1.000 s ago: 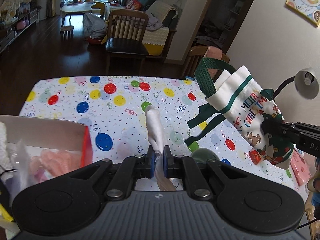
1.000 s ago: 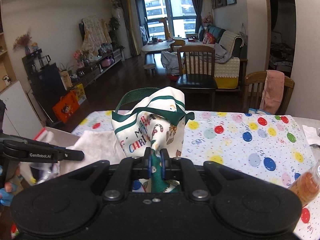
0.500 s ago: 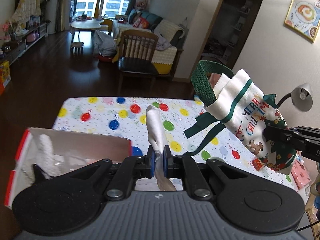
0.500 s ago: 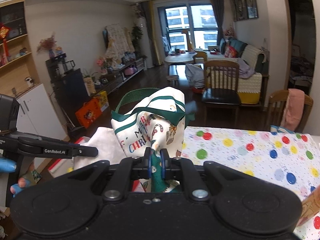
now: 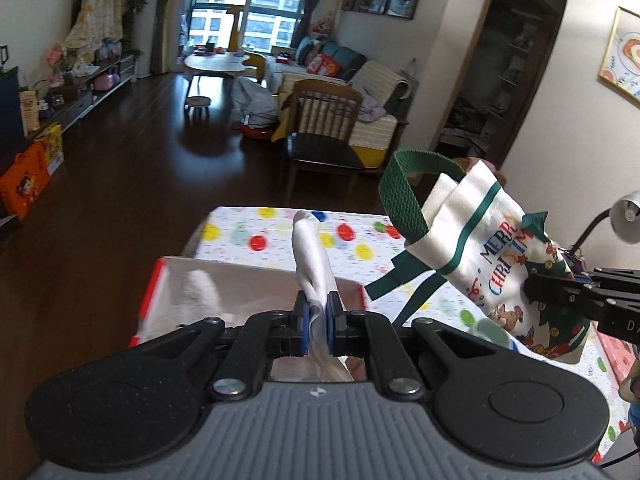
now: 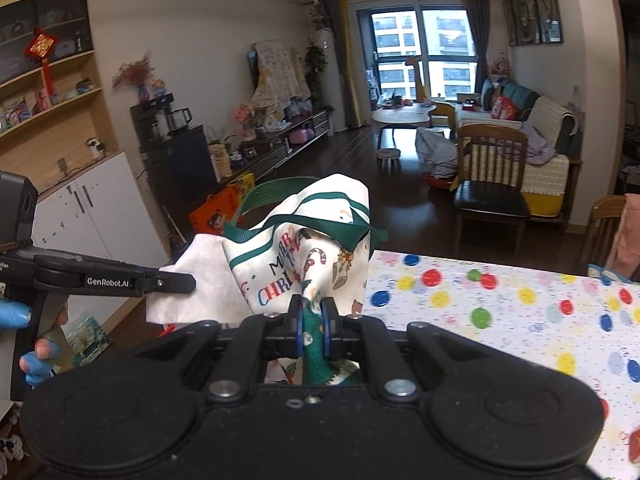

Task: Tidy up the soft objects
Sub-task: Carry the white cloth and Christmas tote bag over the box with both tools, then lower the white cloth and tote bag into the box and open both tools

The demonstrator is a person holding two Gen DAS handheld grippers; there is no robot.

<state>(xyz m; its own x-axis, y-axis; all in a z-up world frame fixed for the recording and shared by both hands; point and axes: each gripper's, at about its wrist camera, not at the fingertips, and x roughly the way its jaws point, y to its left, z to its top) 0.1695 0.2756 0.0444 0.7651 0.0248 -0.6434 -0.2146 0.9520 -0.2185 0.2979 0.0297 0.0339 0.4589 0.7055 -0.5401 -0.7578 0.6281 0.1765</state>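
Note:
My left gripper (image 5: pixel 315 328) is shut on a white cloth (image 5: pixel 311 256) that stands up between the pads; the same cloth (image 6: pixel 200 280) shows in the right wrist view. It hangs above a cardboard box with red edges (image 5: pixel 256 280) at the table's left end. My right gripper (image 6: pixel 311 330) is shut on the lower corner of a white and green Christmas tote bag (image 6: pixel 308 248), held in the air. The bag also shows in the left wrist view (image 5: pixel 492 256), to the right of the box, with its green handle up.
The table has a polka-dot cloth (image 6: pixel 500 312). The box holds white fluffy fabric (image 5: pixel 196 300). A desk lamp (image 5: pixel 624 220) stands at the far right. Wooden chairs (image 5: pixel 324 128) stand beyond the table's far edge. A pink item (image 5: pixel 616 356) lies on the right.
Both grippers have moved left and risen, each still holding its item. The white cloth now hangs over the box, and the bag has come closer to the box.

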